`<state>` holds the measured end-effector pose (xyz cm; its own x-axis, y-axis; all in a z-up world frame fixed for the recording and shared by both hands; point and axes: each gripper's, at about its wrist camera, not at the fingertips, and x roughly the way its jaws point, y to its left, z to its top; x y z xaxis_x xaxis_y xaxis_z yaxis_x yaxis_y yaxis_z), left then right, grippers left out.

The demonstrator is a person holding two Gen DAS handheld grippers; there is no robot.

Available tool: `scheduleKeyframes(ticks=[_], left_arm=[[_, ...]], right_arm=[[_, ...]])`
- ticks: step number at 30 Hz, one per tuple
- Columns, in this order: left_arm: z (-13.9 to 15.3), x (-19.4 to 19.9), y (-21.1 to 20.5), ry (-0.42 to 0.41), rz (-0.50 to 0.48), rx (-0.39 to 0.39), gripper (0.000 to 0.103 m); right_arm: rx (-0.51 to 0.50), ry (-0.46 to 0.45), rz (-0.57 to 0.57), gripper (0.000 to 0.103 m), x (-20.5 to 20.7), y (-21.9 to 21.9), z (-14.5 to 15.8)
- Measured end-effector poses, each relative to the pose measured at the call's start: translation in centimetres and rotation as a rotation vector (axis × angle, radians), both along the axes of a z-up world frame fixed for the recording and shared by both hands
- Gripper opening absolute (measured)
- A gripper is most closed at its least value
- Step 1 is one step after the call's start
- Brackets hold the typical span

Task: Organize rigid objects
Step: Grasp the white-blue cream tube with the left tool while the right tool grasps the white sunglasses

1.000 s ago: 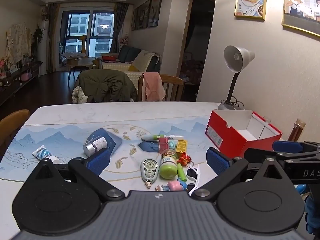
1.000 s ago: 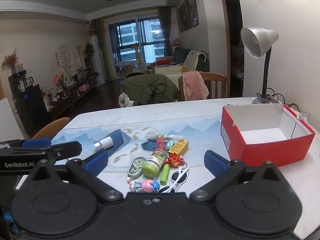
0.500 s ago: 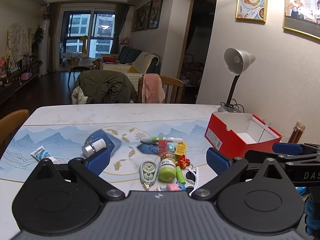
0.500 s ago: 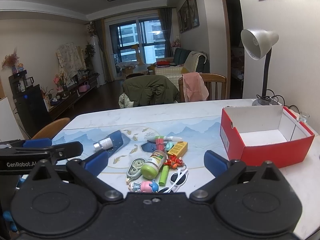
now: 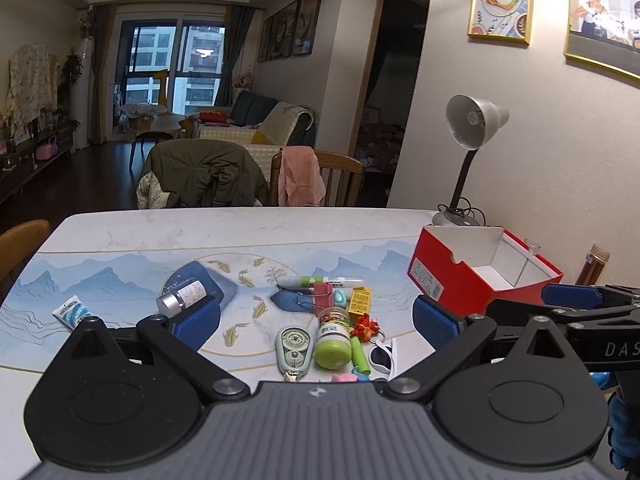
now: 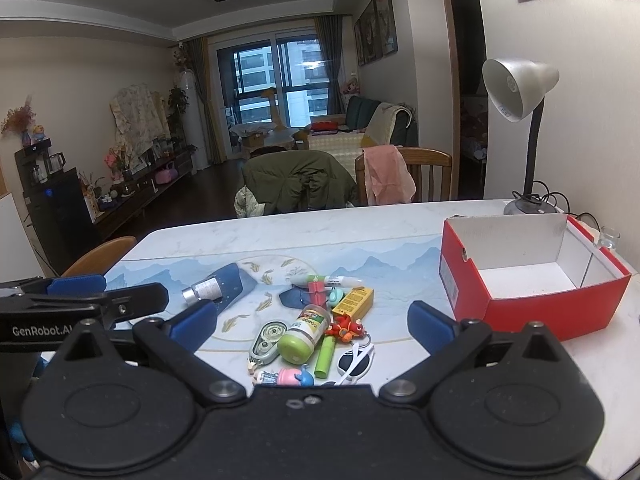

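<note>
Both claws hover above the near edge of the worktop [image 6: 360, 232], each spread wide and gripping nothing: the left claw [image 5: 316, 316] and the right claw [image 6: 312, 320] both frame the same clutter between their pads. Nothing has been picked yet, and the box [image 6: 532, 280] looks bare inside, so sorting seems to be at its start.

The pile sits just ahead of both claws. The jar [image 6: 304, 334] lies on its side, green lid toward the claws, long axis running away and slightly right. The tape roller [image 6: 266, 338] touches its left side, roughly parallel. The green stick [image 6: 325, 356] lies just right of the jar, pointing away. The marker [image 6: 330, 280] lies crosswise at the pile's far edge. The sunglasses [image 6: 356, 360] are nearest the right claw's right pad.

The box is ahead-right of the right claw, so that claw suits the first pick. Descend on an outer piece, pads across its short axis, avoiding its neighbours.
</note>
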<state>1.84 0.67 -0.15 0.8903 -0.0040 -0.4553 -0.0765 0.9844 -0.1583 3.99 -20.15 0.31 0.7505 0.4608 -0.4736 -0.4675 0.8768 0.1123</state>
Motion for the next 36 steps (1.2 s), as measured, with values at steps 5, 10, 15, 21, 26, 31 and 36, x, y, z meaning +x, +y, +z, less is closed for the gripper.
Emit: scheduleKeyframes(ticks=[5,10,15,21,26,31,36], left_arm=[[-0.8,1.2,1.2,0.038,0.032,-0.006,0.103],[-1.8,2.7,3.0,0.079,0.078,-0.014,0.103],[-2.6,4.0,5.3,0.101,0.122,-0.025,0.103],[-4.8,5.7,9.0,0.176,0.232,-0.025,0.103],[-7.1,7.0,13.7,0.24,0.357,0.009,0.103],[-9.3,9.0,18.6,0.313,0.46,0.023,0.103],[-11.4,10.9,22.4,0.39,0.555,0.001,0.103]], right_arm=[[-0.007,0.033,-0.007,0.101,1.0,-0.1,0.0],[-0.026,0.065,-0.013,0.1,2.9,1.7,-1.1],[-0.045,0.097,-0.014,0.1,4.0,2.4,-1.7],[-0.071,0.166,-0.032,0.1,6.1,2.8,-3.5],[-0.105,0.203,-0.05,0.097,7.8,3.2,-5.3],[-0.136,0.258,-0.065,0.092,9.8,3.7,-7.7],[-0.162,0.331,-0.083,0.087,11.7,4.3,-10.1]])
